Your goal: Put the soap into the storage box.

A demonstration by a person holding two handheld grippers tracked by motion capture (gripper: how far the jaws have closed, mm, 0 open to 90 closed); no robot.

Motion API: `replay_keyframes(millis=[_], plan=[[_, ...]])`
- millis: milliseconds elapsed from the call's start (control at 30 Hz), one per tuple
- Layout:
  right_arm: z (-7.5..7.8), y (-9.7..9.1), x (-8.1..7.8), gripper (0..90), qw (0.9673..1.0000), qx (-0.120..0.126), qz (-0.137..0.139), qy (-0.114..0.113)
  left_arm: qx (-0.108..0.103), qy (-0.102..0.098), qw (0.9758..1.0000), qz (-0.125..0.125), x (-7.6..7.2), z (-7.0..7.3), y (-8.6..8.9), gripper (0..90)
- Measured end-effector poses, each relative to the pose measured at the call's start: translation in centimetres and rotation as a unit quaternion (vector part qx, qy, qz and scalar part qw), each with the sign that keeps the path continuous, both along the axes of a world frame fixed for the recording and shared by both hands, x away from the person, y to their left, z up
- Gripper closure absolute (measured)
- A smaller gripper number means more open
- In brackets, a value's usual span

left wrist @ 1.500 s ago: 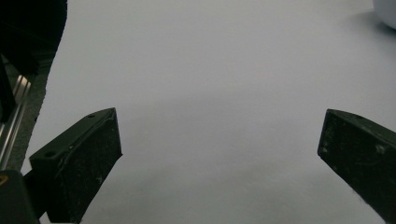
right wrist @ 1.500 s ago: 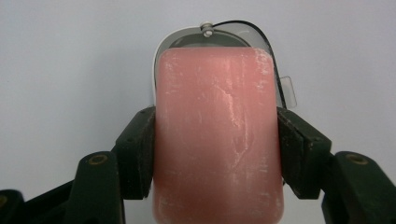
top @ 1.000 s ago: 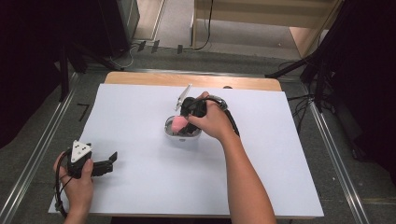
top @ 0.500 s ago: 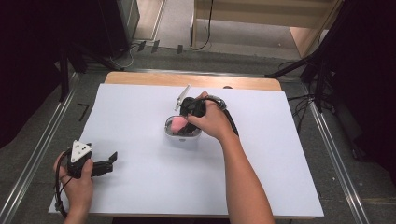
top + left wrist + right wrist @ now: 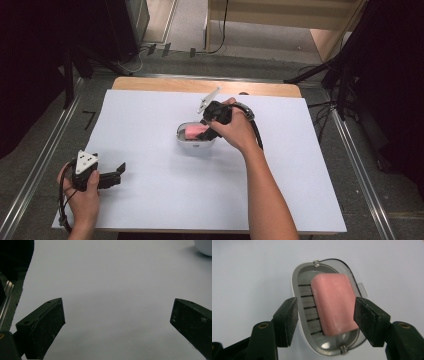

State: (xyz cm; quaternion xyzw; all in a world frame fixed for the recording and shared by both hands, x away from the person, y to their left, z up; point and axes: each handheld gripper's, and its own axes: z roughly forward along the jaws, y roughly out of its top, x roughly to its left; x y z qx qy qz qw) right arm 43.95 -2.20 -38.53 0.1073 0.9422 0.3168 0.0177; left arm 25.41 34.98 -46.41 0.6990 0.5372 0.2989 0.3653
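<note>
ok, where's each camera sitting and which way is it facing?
High view: above the person's side, facing forward and down on the table; both forearms, left gripper, right gripper.
Left gripper view: on the left gripper, facing along its open jaws across the table; dish edge top right.
Right gripper view: on the right gripper, facing down past its jaws at the soap in the dish.
Shared: the dish, all three.

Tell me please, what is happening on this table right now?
A person works with two hand-held grippers at a white table. The right gripper is over an open soap dish, its jaws on either side of a pink soap bar lying tilted in the dish; a gap shows at the left jaw. The left gripper rests open near the table's corner, holding nothing.
</note>
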Motion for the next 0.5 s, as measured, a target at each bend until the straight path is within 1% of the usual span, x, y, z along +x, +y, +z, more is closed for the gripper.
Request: replay_keyframes(millis=[33,67,100,133,167,200,267,333,400,500], plan=[[-0.3,-0.9,-0.4,35.9,0.9999,0.003,-0.016,0.005,0.0,0.0,1.0,0.0,0.0,0.0,0.0,0.1],[-0.3,-0.9,-0.4,35.9,0.9999,0.003,-0.016,0.005,0.002,0.0,1.0,-0.001,0.0,0.0,0.0,0.1],[-0.7,-1.8,-0.6,34.8,0.9995,0.006,-0.026,0.018,0.001,-0.001,1.0,0.0,0.0,0.0,0.0,0.1],[-0.8,-2.1,-0.7,34.5,0.9995,0.006,-0.028,0.017,0.002,0.0,1.0,-0.001,0.0,0.0,0.0,0.1],[-1.0,-2.5,-0.9,34.2,0.9992,0.004,-0.035,0.021,0.002,0.0,1.0,-0.001,0.0,0.0,0.0,0.1],[-1.0,-2.5,-0.9,34.2,0.9992,0.004,-0.035,0.021,0.002,0.0,1.0,-0.001,0.0,0.0,0.0,0.1],[-1.3,-3.5,-1.1,32.8,0.9989,0.005,-0.041,0.023,0.002,0.0,1.0,-0.001,0.0,0.0,0.0,0.1],[-1.7,-4.8,-1.6,31.3,0.9981,0.012,-0.056,0.023,0.0,0.001,1.0,0.0,0.0,0.0,0.0,0.1],[-2.0,-5.7,-1.9,29.6,0.9977,0.018,-0.062,0.021,-0.002,0.001,1.0,0.0,0.0,0.0,0.0,0.1],[-2.4,-6.9,-2.4,26.4,0.9964,0.024,-0.077,0.025,-0.001,0.001,1.0,0.001,0.0,0.0,0.0,0.1]])
